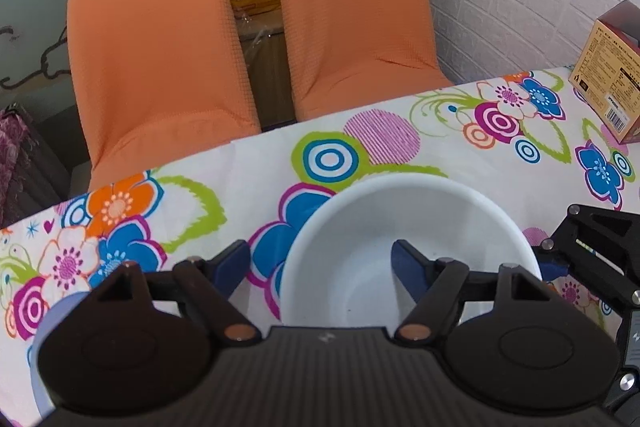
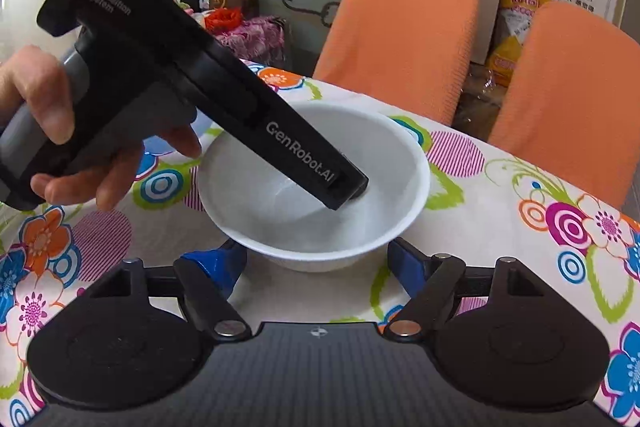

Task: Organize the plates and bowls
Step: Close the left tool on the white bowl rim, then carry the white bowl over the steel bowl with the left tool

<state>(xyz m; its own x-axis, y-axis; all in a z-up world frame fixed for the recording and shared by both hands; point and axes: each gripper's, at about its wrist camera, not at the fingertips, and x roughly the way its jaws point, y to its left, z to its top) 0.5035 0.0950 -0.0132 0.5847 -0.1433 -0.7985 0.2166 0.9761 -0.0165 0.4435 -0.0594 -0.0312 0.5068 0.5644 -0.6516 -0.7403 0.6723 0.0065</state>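
A white bowl (image 1: 404, 247) is seen in the lower centre of the left wrist frame, resting on the desk (image 1: 248, 163) with its floral cloth. The left gripper (image 1: 320, 263) is spread wide and straddles the bowl's near-left rim: its right finger (image 1: 408, 267) is lowered inside the bowl while the left finger (image 1: 232, 259) is kept outside, so nothing is clamped. In the right wrist frame the same bowl (image 2: 280, 223) is placed at the centre, with the left gripper's black body reaching down into it from the upper left, held by a hand (image 2: 48, 131) at the left edge. The right gripper (image 2: 312, 263) is also released, its blue-tipped fingers (image 2: 216, 263) set on either side of the bowl's near wall, close to it but not visibly pressed against it. Two orange chairs (image 1: 160, 47) are seen beyond the desk's far edge, and a cardboard box (image 1: 612, 79) is stood at the right edge of the left wrist frame.
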